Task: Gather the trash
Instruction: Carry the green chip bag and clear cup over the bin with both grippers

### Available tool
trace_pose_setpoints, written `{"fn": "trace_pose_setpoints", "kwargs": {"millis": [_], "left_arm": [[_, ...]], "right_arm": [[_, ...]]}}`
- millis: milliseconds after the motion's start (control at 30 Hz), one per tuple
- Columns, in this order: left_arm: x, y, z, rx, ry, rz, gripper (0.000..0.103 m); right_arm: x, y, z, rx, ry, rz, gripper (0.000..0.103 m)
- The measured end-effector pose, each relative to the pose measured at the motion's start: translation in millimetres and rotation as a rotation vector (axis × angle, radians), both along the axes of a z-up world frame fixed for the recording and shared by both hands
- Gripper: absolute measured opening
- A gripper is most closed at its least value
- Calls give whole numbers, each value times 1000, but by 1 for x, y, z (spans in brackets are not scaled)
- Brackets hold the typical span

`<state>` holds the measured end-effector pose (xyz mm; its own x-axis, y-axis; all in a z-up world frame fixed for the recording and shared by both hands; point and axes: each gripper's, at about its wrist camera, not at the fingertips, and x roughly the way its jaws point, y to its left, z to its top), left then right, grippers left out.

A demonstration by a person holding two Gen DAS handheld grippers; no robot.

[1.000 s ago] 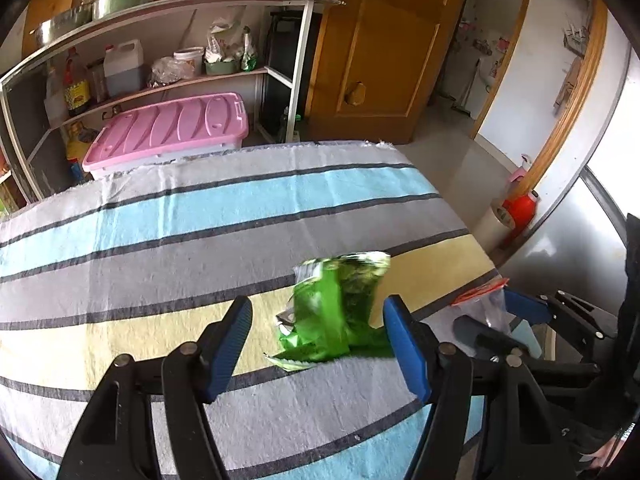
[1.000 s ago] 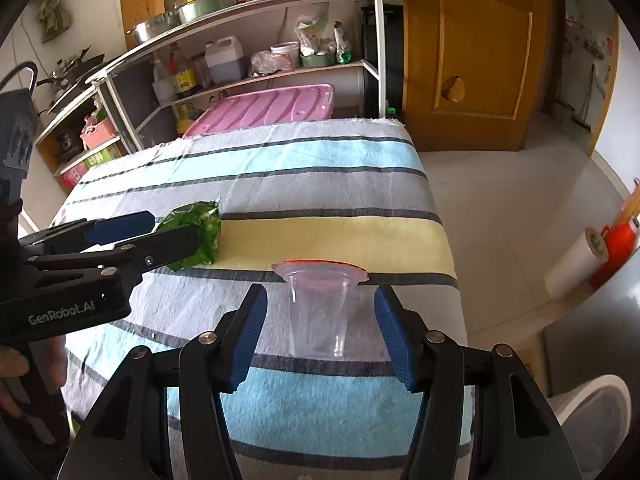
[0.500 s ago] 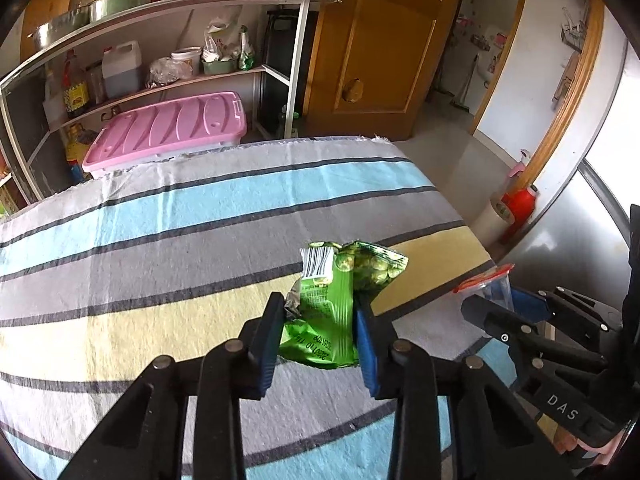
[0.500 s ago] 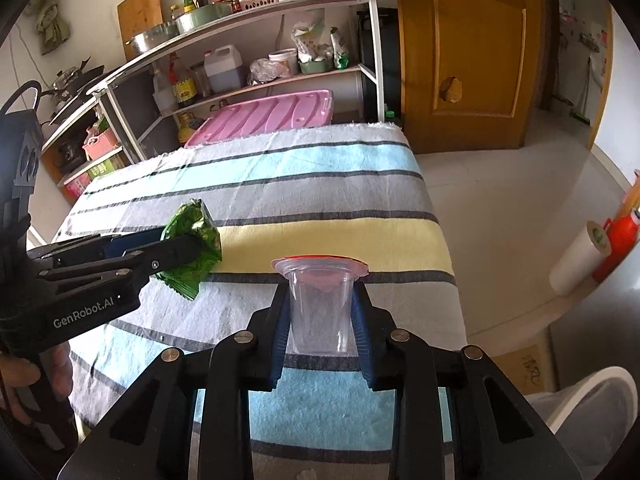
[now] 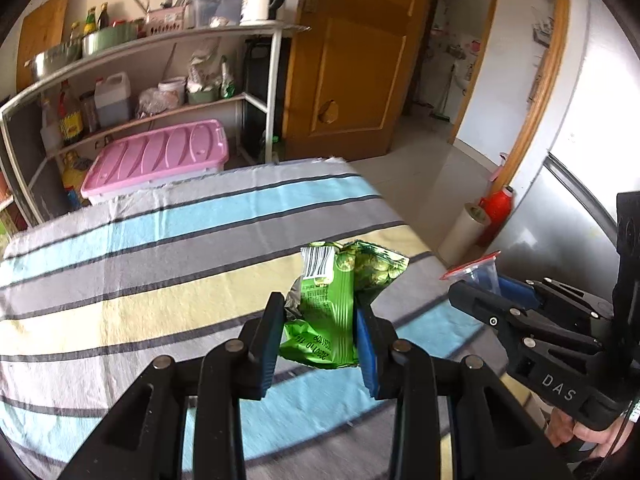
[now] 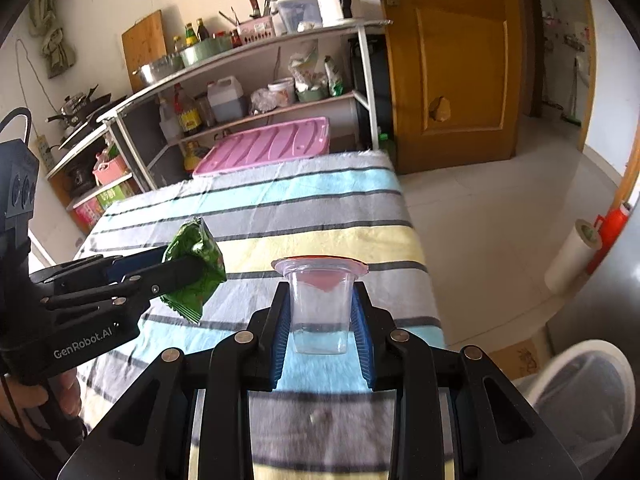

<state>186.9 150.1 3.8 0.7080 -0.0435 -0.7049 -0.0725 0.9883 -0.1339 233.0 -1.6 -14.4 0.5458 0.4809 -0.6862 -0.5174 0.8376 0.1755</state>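
The left gripper (image 5: 318, 330) is clamped on a crumpled green snack packet (image 5: 332, 312), its blue pads pressing the packet's two sides, and the packet hangs clear above the striped tablecloth (image 5: 160, 248). From the right wrist view the same packet (image 6: 196, 268) sticks out past the left gripper's (image 6: 176, 268) black fingers, over the cloth's grey and yellow bands. The right gripper (image 6: 320, 320) is closed on a clear plastic cup (image 6: 320, 308) with a red foil lid (image 6: 320, 266) peeled partly loose; the cup sits upright between the pads and seems lifted off the cloth (image 6: 320, 200), though the blur beneath makes that hard to confirm. In the left wrist view the right gripper (image 5: 480, 288) shows at the far right with the cup's red rim (image 5: 470, 268) above it. A white bin (image 6: 580, 392) stands on the floor beside the table's right edge.
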Motion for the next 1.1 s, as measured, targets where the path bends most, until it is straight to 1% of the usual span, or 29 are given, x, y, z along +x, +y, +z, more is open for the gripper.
{"fn": "trace_pose_setpoints", "kwargs": {"millis": [100, 333, 467, 733, 967, 1100], "left_arm": [[-9, -13, 7, -27, -13, -34, 36], [-23, -52, 19, -2, -40, -94, 36], [-29, -75, 25, -1, -54, -129, 36], [-26, -138, 28, 6, -58, -241, 36], [-23, -188, 28, 3, -49, -331, 36], [-21, -221, 26, 32, -53, -381, 36]], "right_arm": [[-13, -16, 8, 0, -27, -21, 30], [-34, -59, 21, 26, -45, -85, 31], [-49, -87, 28, 32, -65, -128, 30], [-67, -147, 34, 31, -81, -239, 30], [-78, -203, 34, 48, -72, -338, 31], [-83, -230, 34, 42, -69, -385, 31]]}}
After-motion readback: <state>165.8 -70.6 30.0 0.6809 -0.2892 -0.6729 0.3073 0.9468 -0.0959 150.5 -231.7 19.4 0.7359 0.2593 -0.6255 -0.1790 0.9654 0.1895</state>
